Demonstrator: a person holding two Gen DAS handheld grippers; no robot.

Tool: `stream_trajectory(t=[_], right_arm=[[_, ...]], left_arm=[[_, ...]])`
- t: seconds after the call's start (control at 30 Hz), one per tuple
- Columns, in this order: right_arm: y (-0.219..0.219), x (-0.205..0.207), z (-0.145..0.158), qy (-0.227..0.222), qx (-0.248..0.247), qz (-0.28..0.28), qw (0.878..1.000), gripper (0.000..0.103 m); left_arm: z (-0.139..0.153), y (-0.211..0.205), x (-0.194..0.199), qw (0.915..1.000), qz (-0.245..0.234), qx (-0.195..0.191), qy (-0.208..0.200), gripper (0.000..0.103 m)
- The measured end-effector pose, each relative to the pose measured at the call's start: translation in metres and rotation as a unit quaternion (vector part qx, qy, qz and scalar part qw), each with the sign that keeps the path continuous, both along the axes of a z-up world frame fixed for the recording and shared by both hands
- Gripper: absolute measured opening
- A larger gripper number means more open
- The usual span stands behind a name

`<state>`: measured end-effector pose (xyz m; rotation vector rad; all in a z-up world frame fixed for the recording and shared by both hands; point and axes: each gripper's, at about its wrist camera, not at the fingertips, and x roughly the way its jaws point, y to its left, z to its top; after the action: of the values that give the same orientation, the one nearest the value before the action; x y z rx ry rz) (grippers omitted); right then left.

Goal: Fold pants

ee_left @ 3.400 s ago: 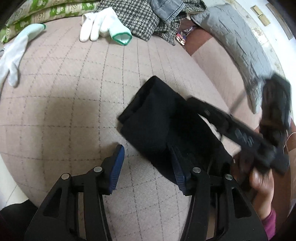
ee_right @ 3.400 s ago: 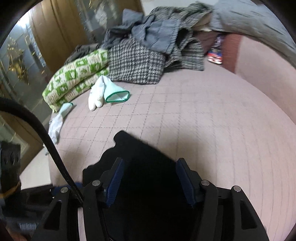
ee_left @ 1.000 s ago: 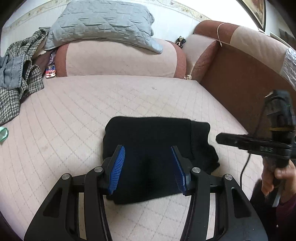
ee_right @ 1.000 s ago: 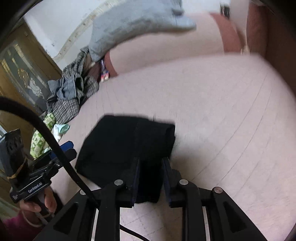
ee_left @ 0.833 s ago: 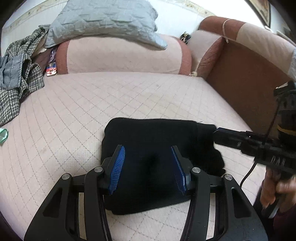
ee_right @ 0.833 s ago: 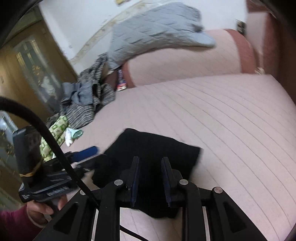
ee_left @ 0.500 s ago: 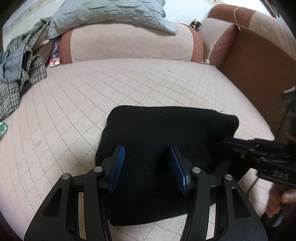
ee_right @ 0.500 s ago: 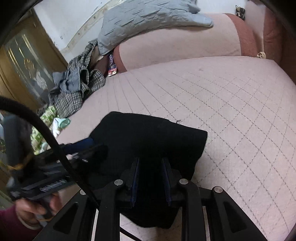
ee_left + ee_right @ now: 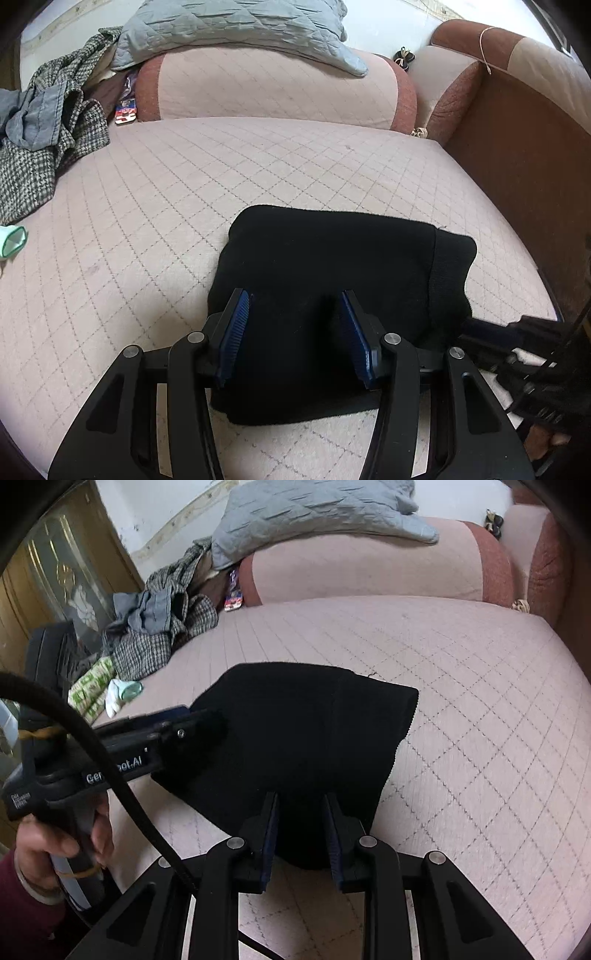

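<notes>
My right tool (image 9: 300,830) is nipped shut on the near edge of the black pants (image 9: 295,734), holding the fold in place, while my left tool (image 9: 293,332) hangs spread wide over them, gripping nothing. The folded bundle lies on the quilted sofa seat (image 9: 258,166), squarer and closer than a second ago.

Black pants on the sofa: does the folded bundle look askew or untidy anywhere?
Mostly tidy. The black pants lie as a compact folded bundle on the quilted sofa seat. One end pokes past the main fold as a narrower band. The right gripper pinches the near edge.
</notes>
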<state>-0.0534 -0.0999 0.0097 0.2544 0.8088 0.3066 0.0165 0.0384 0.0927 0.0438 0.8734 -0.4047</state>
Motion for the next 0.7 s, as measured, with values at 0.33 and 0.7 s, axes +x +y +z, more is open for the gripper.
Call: stream_trajectory(t=[0.33, 0.7], right_arm=[[-0.016, -0.011, 0.022, -0.018, 0.051, -0.036, 0.998, 0.049], [-0.015, -0.008, 0.025, -0.022, 0.037, -0.053, 0.998, 0.049]], left_arm=[[0.009, 0.01, -0.006, 0.9998, 0.019, -0.004, -0.004, 0.051], [0.012, 0.017, -0.008, 0.9996, 0.024, -0.015, -0.001, 0.051]])
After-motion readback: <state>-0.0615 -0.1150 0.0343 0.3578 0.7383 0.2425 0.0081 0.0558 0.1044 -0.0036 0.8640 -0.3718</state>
